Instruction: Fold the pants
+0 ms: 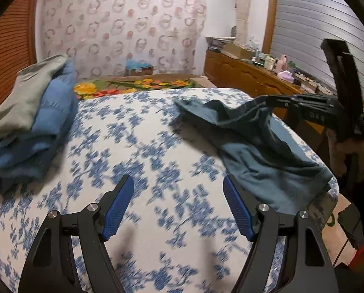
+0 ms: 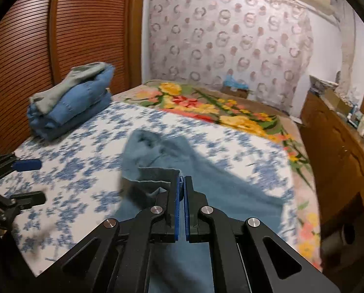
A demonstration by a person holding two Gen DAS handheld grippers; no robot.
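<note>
Teal pants (image 1: pixel 260 146) lie crumpled on the right side of the blue-flowered bed sheet (image 1: pixel 138 146). My right gripper (image 2: pixel 182 179) is shut on an edge of the pants (image 2: pixel 206 183) and lifts it off the sheet; it shows in the left wrist view (image 1: pixel 272 100) reaching in from the right. My left gripper (image 1: pixel 178 188) is open and empty above bare sheet, left of the pants. It shows at the left edge of the right wrist view (image 2: pixel 39 180).
A stack of folded blue and grey clothes (image 1: pixel 28 122) sits at the sheet's far left, also in the right wrist view (image 2: pixel 72 102). A flowered blanket (image 2: pixel 218 107) covers the far bed. A wooden dresser (image 1: pixel 250 78) stands right, slatted wardrobe doors (image 2: pixel 47 36) left.
</note>
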